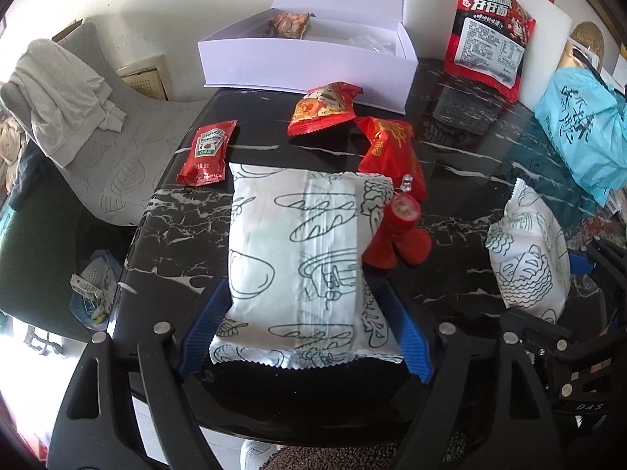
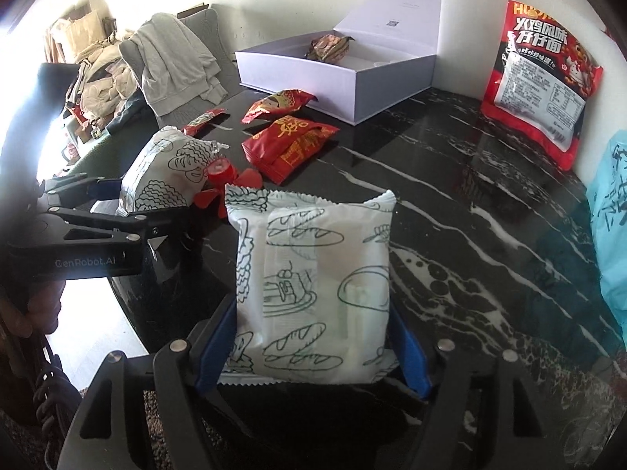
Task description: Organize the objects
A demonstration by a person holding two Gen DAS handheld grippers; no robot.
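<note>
A white bread packet with line drawings (image 1: 294, 262) lies flat on the black marble table (image 1: 176, 227), between the blue fingers (image 1: 203, 333) of my left gripper (image 1: 301, 297). The jaws stand open just beside its edges. A second, matching packet (image 2: 313, 282) lies between the fingers of my right gripper (image 2: 311, 313), also open. Each wrist view shows the other gripper with its packet: the right gripper (image 1: 548, 313) with its packet (image 1: 529, 250), and the left gripper (image 2: 98, 203) with its packet (image 2: 156, 172). An open white box (image 1: 305, 62) at the table's far side holds a brown snack pack (image 1: 288, 25).
A ketchup sachet (image 1: 207, 152), two red snack packets (image 1: 325, 107) (image 1: 392, 156) and a small red plastic piece (image 1: 395, 239) lie between the packets and the box. A large red noodle bag (image 1: 490, 31) leans at the back right beside a blue bag (image 1: 584, 133). A chair with grey clothing (image 1: 58, 90) stands left.
</note>
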